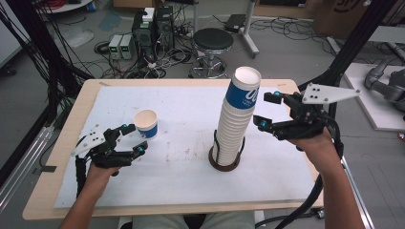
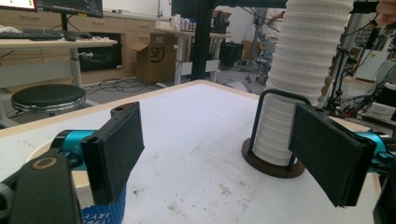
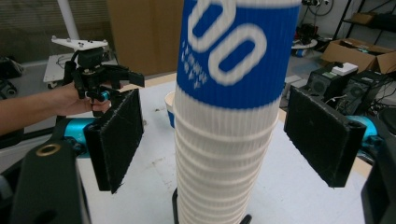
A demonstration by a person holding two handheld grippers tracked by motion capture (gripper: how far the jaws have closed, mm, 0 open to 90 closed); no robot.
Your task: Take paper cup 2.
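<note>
A tall stack of white ribbed paper cups (image 1: pixel 235 126) stands in a dark wire holder (image 1: pixel 224 164) at the table's middle; its top cup (image 1: pixel 244 90) has a blue band. My right gripper (image 1: pixel 269 109) hovers open just right of that top cup, apart from it. In the right gripper view the stack (image 3: pixel 224 154) rises ahead between the spread jaws of my right gripper (image 3: pixel 219 140), with gaps on both sides. A single blue-banded cup (image 1: pixel 145 124) stands at the left. My left gripper (image 1: pixel 134 138) is open beside it; the cup (image 2: pixel 105 212) is half hidden behind the left jaw.
A white mat (image 1: pixel 181 114) covers the wooden table (image 1: pixel 57 157). Beyond the far edge stand a black stool (image 1: pixel 212 40) and computer boxes with cables (image 1: pixel 153 28). Black frame posts (image 1: pixel 351 43) rise at the right. The stack (image 2: pixel 299 70) looms ahead of my left gripper (image 2: pixel 222 151).
</note>
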